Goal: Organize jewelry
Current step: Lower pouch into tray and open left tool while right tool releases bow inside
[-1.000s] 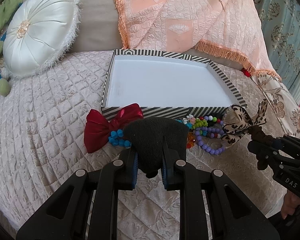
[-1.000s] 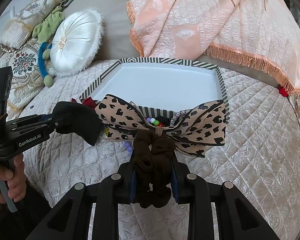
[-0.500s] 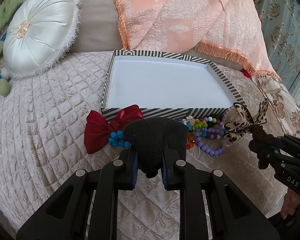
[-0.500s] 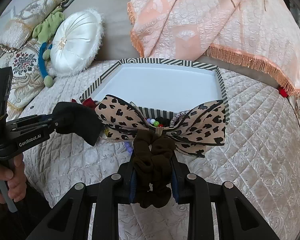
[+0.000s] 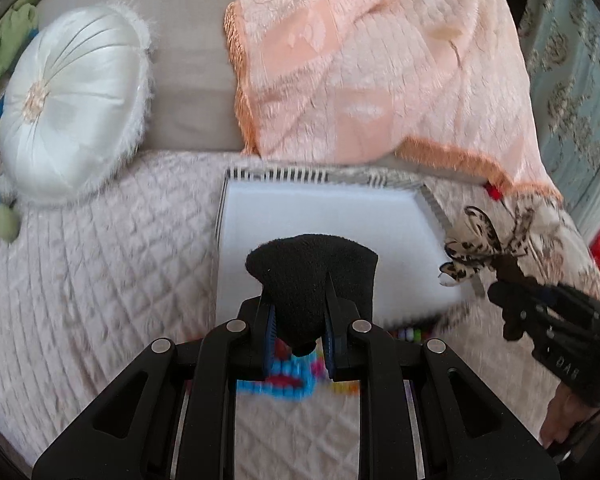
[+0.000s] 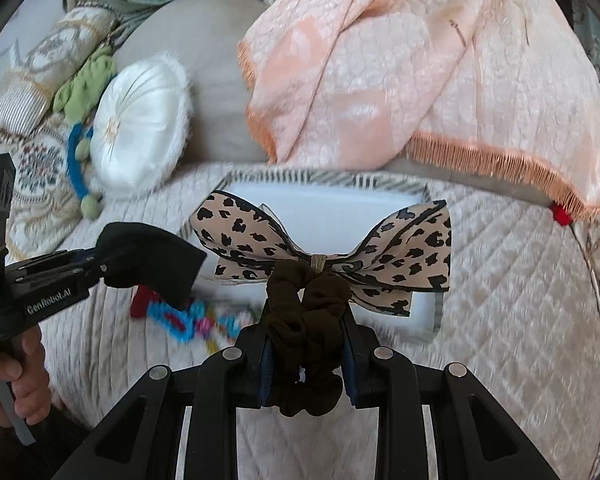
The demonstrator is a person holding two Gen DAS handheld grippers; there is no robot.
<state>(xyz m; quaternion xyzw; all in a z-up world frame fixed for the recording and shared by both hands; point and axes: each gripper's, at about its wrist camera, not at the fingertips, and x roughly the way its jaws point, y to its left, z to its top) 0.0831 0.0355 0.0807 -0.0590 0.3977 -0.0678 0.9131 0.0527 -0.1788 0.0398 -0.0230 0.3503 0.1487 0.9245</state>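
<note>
The box [image 5: 324, 216] ahead of both sets of fingers looks bare and white inside, so nothing is sorted yet. The left gripper [image 5: 299, 328] pinches a black cloth piece [image 5: 312, 268] just over the box's near edge. The right gripper [image 6: 305, 364] clamps a brown scrunchie [image 6: 304, 312] with a leopard bow [image 6: 404, 248]. Bright beads [image 6: 188, 316] and a red bow [image 6: 142, 300] lie on the bed below, left to collect.

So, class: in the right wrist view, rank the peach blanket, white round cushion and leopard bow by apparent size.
1. peach blanket
2. leopard bow, though nearness to the camera inflates it
3. white round cushion, close to the bow, so unsure
</note>
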